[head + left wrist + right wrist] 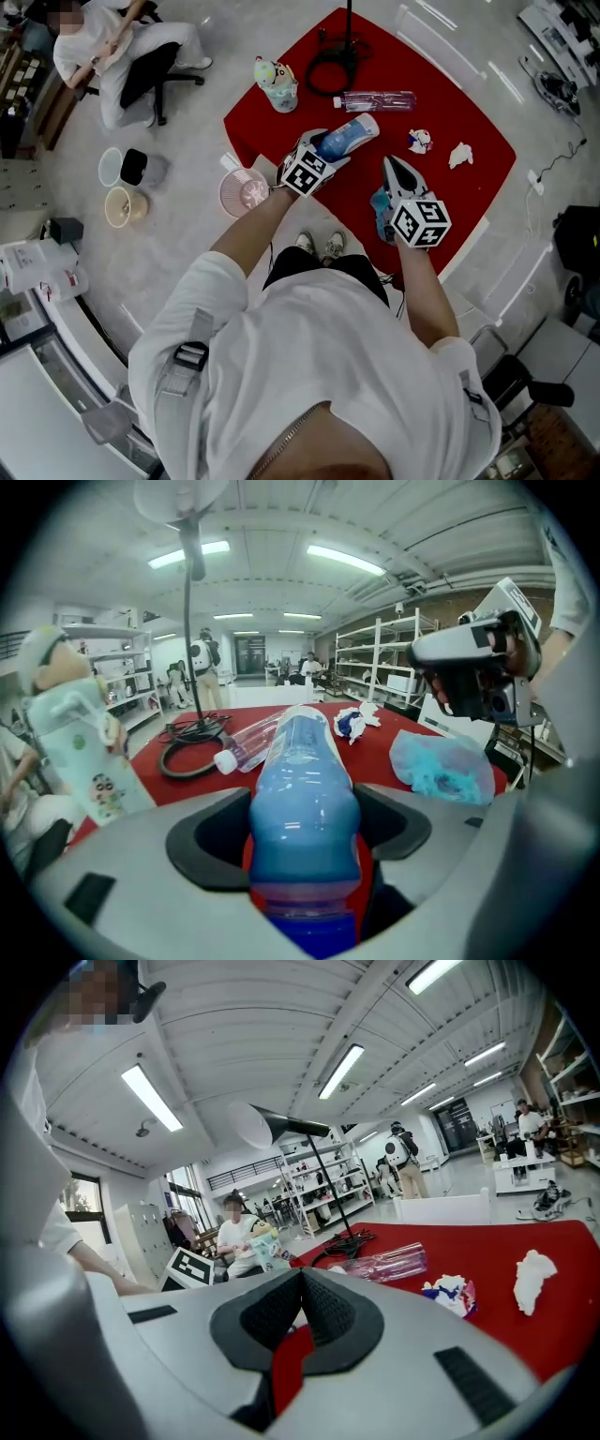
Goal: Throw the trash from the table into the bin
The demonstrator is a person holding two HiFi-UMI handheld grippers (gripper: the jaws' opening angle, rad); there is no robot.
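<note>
Currently left gripper (324,155) is clamped on blue bottle (349,137), held over red table (469,202). The bottle's far end sticks out past the jaws; its near end is cut off in left gripper view. Left forearm reaches forward, gripper tipped down. Right gripper (393,165) sits just right of it, near level, jaws closed on nothing. Crumpled blue wad (379,204) lies beside right gripper, partly hidden by it. Ahead lie clear bottle (375,100), wrapper (420,141) and white tissue (459,155). Pink bin (246,192) stands on floor left of left gripper.
</note>
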